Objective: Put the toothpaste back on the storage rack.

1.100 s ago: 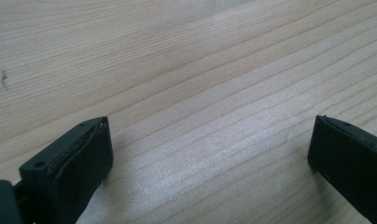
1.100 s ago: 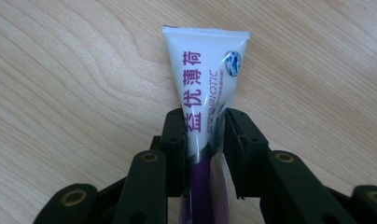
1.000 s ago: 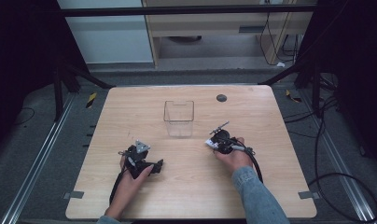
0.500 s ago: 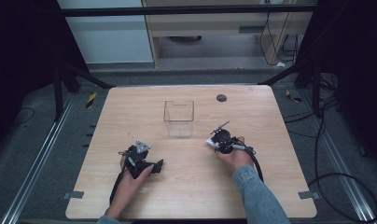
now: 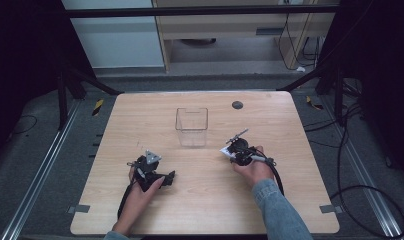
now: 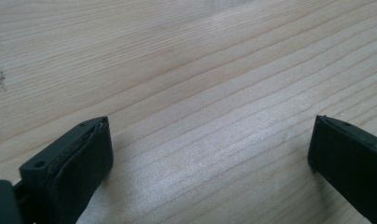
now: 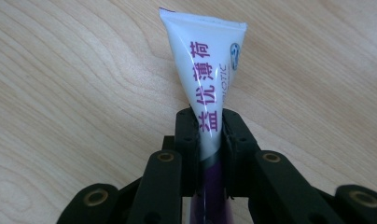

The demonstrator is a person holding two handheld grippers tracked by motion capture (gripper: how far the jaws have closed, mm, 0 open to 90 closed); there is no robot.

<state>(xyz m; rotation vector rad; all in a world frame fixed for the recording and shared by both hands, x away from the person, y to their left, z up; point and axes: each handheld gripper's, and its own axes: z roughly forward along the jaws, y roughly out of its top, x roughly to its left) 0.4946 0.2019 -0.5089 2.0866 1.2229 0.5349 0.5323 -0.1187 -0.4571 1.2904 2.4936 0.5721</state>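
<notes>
Right gripper view has the white tube (image 7: 210, 88) with purple lettering pinched between the two black jaws, which have just been closing onto it; its flat crimped end sticks out beyond them over the wooden table (image 7: 74, 79). From the high view, the right gripper (image 5: 233, 149) holds it just right of the clear container (image 5: 192, 126). The left gripper (image 5: 149, 167) rests well apart near the front edge, its jaws spread wide with bare wood between them.

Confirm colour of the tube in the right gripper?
White tube with purple lettering, darker purple at its lower end; clearest in the right gripper view.
</notes>
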